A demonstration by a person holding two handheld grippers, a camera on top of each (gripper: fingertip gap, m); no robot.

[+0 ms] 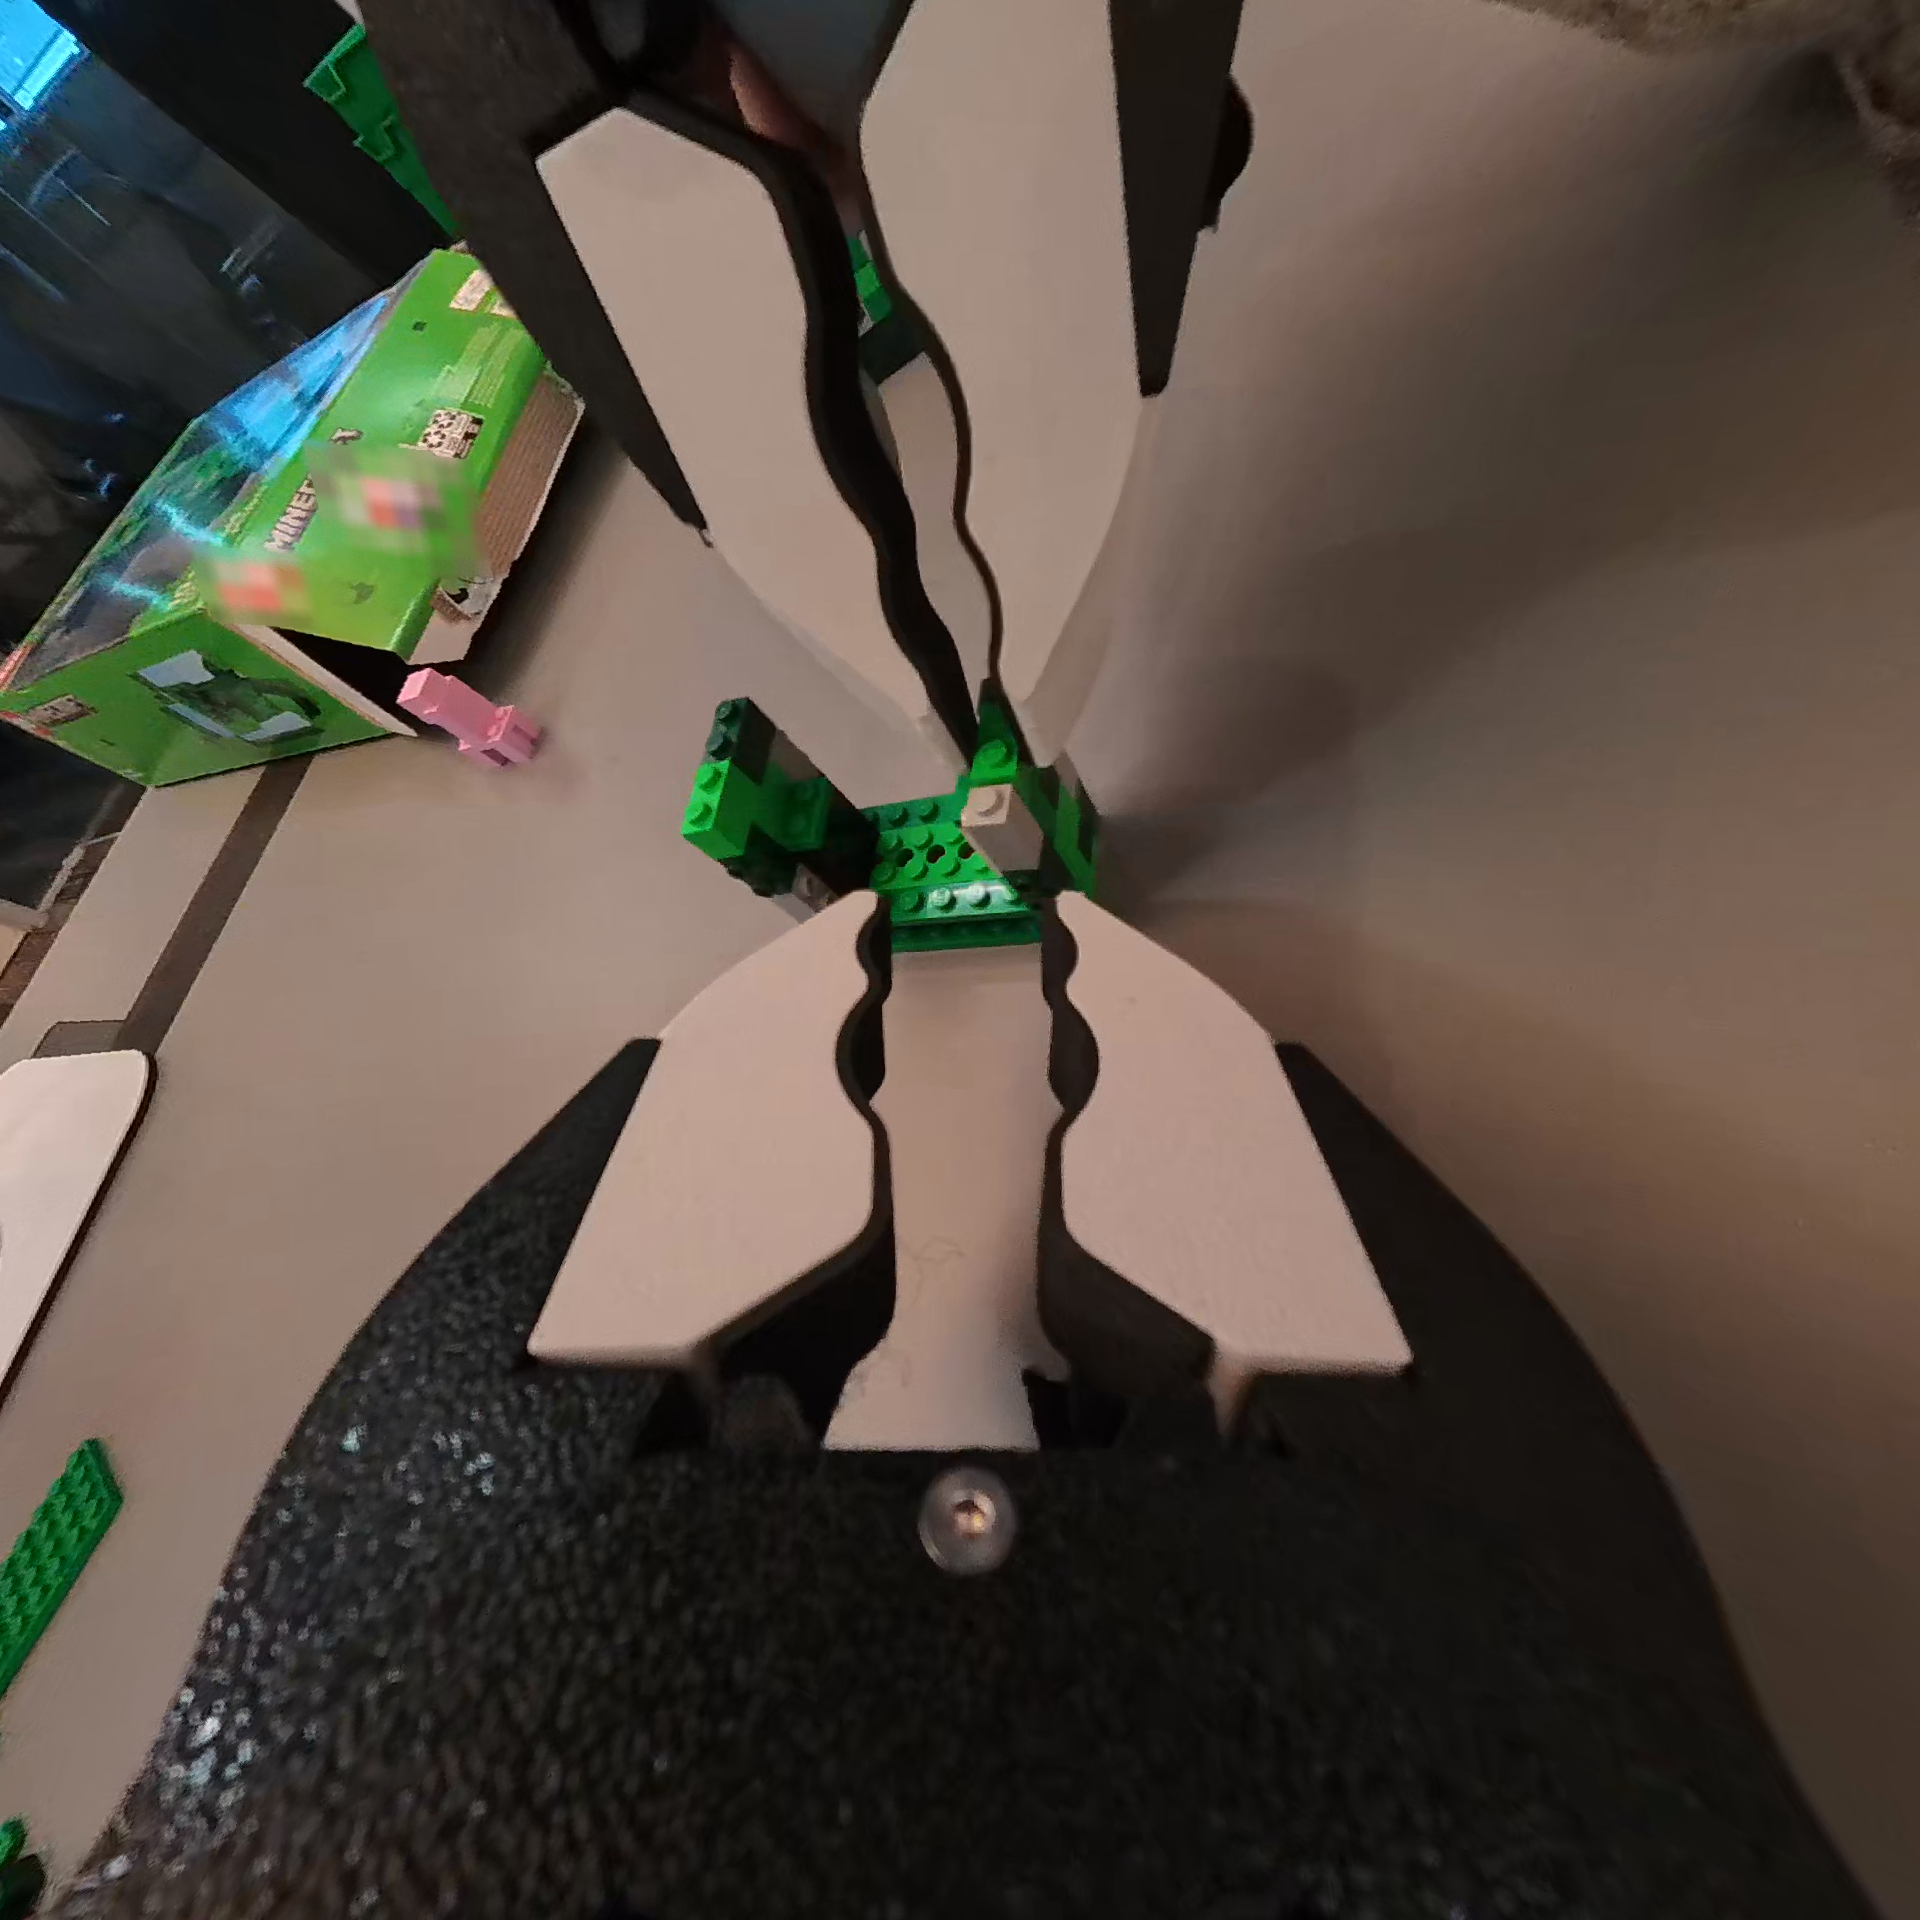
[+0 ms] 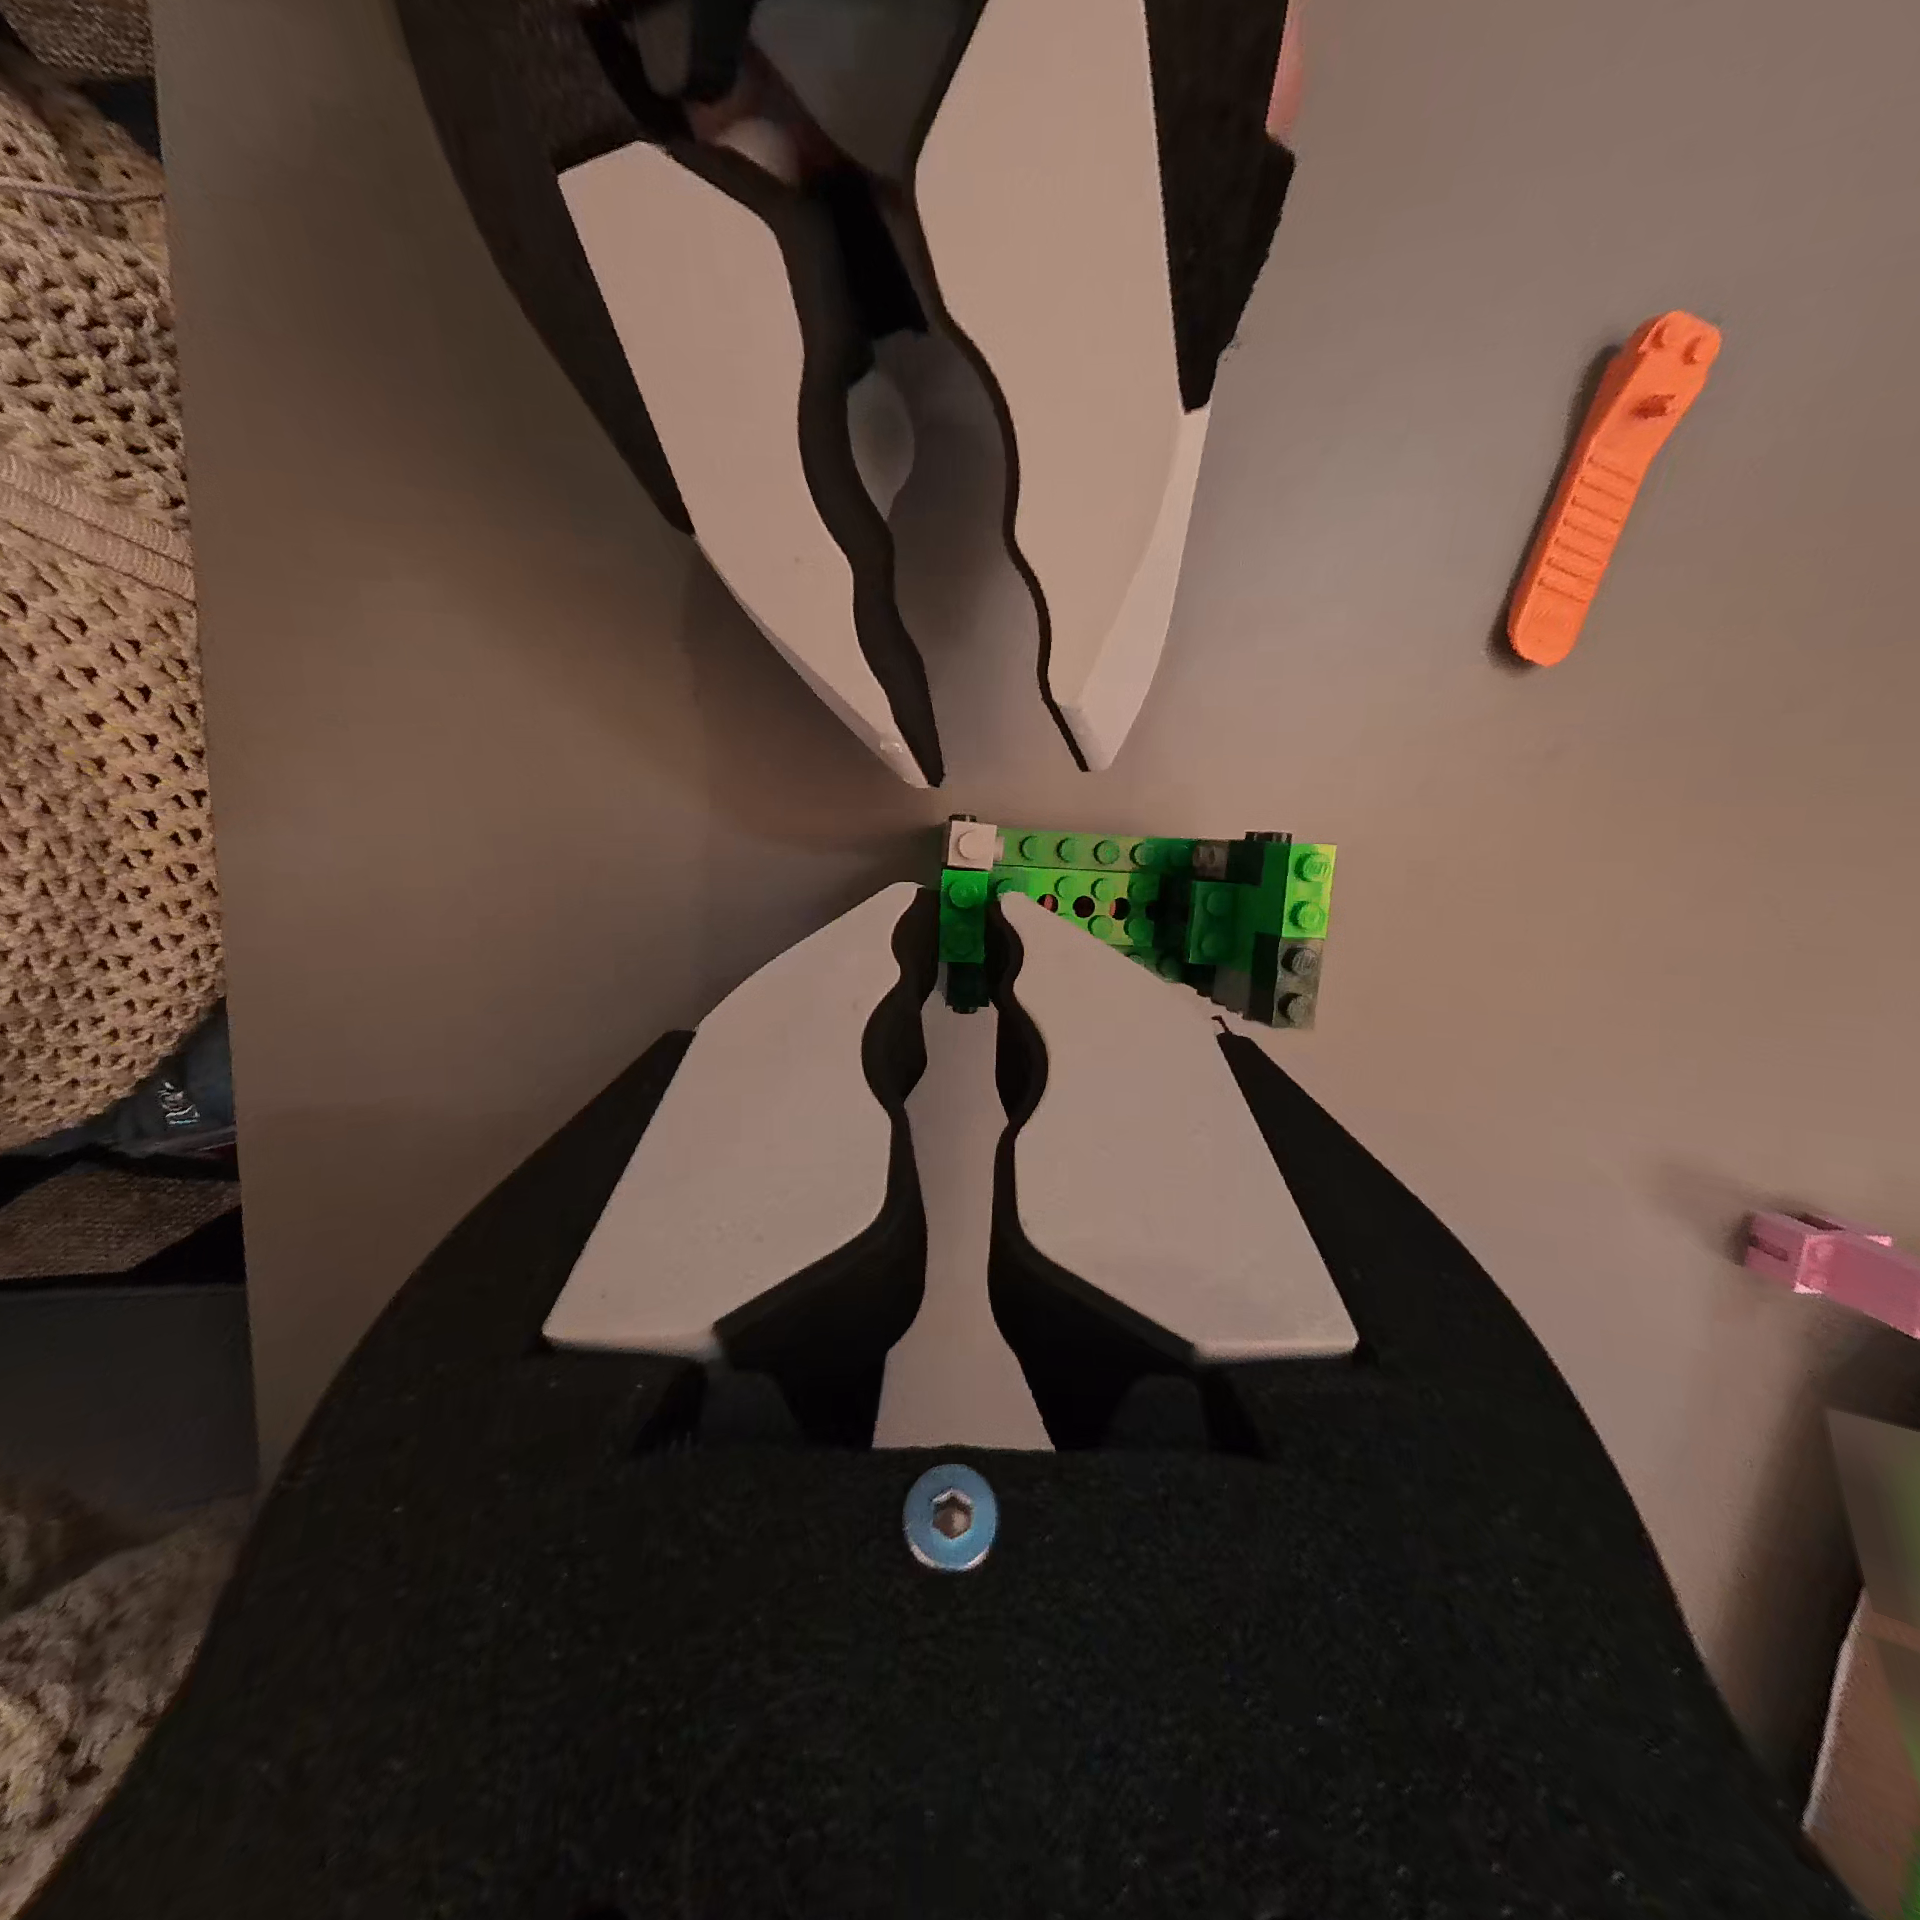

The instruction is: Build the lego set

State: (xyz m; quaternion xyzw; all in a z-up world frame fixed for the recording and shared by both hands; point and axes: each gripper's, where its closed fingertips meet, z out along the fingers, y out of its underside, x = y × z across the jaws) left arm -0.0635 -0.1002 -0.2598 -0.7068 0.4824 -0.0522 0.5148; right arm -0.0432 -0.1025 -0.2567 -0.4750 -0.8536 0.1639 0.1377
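A small green lego build (image 1: 925, 842) lies on the grey table: a studded plate with a green wall at each end and a light grey one-stud brick (image 1: 992, 805) on one end. My right gripper (image 2: 961, 909) is shut on the green end wall (image 2: 966, 935) of the build (image 2: 1101, 883). In the left wrist view it comes in from the top (image 1: 961, 738). My left gripper (image 1: 966, 920) is open, with its fingertips on either side of the plate's near edge. In the right wrist view it sits just beyond the build (image 2: 1006, 774).
A green lego box (image 1: 291, 540) and a pink pig figure (image 1: 473, 722) lie to the left. A loose green plate (image 1: 52, 1548) and a white sheet (image 1: 52, 1174) are near the left edge. An orange brick separator (image 2: 1610, 488) lies right. A knitted blanket (image 2: 94, 623) is beyond the table edge. The grippers are tip to tip, or close to it. Left tips and right tips are each some 15 centimeters from the orange brick separator (image 2: 1610, 488).
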